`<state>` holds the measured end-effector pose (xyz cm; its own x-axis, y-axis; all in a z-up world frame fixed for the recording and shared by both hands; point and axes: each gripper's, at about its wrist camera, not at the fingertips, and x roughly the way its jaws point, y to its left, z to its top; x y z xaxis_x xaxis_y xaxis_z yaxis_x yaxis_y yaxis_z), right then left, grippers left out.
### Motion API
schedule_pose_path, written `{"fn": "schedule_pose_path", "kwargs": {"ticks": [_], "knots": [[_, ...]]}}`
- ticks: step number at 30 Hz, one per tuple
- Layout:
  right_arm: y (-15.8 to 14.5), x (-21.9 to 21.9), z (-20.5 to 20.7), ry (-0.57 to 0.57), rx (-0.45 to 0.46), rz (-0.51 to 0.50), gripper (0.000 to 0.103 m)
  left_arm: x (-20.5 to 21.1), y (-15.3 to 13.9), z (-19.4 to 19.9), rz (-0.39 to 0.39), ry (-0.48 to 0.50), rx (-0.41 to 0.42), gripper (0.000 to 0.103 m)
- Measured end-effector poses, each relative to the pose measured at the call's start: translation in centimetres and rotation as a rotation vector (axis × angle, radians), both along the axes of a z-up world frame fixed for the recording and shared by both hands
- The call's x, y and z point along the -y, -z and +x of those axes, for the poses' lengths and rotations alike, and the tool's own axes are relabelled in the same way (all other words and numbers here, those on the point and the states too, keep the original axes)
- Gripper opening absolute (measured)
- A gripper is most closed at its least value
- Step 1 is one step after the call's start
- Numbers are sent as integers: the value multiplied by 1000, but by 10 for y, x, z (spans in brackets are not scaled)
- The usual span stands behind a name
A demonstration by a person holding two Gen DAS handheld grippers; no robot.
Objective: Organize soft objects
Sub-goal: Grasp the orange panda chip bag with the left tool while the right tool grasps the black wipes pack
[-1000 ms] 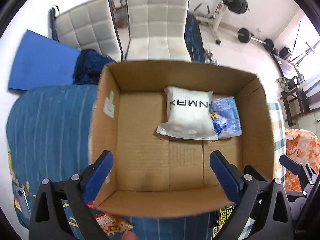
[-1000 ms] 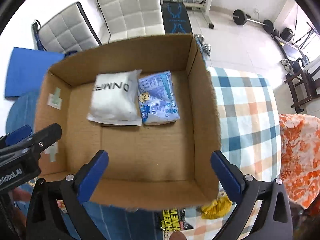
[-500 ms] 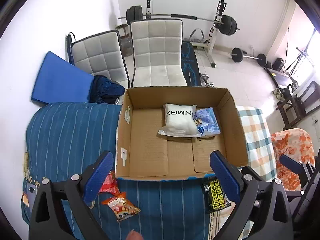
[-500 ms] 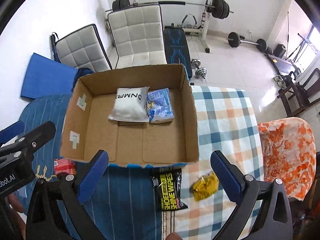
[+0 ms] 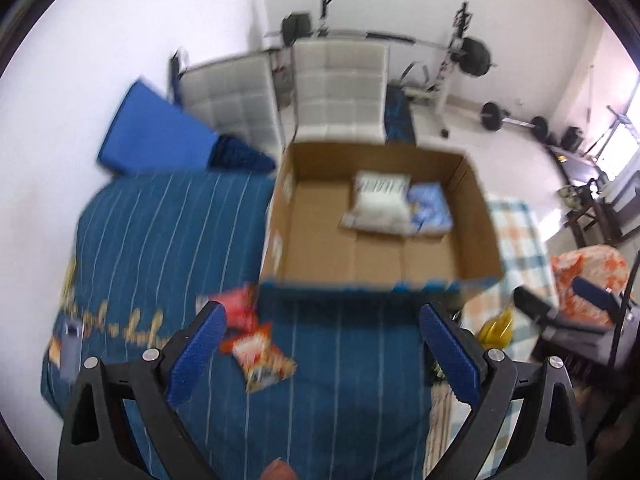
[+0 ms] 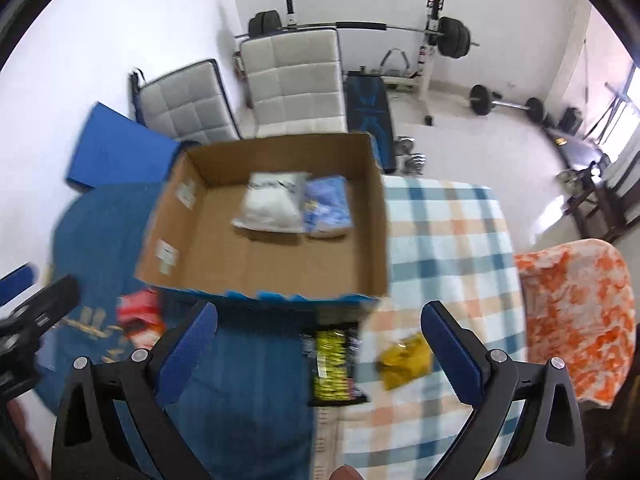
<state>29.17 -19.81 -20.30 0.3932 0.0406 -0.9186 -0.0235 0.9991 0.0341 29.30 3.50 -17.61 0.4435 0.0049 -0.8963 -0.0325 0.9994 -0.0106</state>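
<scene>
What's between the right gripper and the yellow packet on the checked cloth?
Nothing visible. The right gripper, jaws open and empty, hangs above the yellow packet, which lies alone on the checked cloth, with the black-and-yellow packet apart to its left.

Bright, even daylight enters from the right edge of the frame. Both fisheye views bend strongly toward dark corners, and motion blur smears the centre and left.

Left hand-held gripper [image 5: 322, 350]: black frame, blue ribbed pads, silver screws; right hand-held gripper [image 6: 318, 350] alike
</scene>
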Motion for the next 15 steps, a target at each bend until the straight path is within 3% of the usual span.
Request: {"fn": "schedule_pose_path", "kwargs": {"ticks": [2, 6, 11, 15], "knots": [[23, 10, -7, 5, -79, 9, 103, -9, 18, -19, 3, -26, -39, 99], [79, 32, -18, 43, -256, 50, 103, -33, 76, -42, 0, -73, -195, 99], [139, 39, -23, 38, -381, 24, 103, -83, 146, -49, -80, -227, -366, 99], [180, 25, -16, 13, -452, 4, 103, -106, 185, -43, -113, -286, -430, 99]]}}
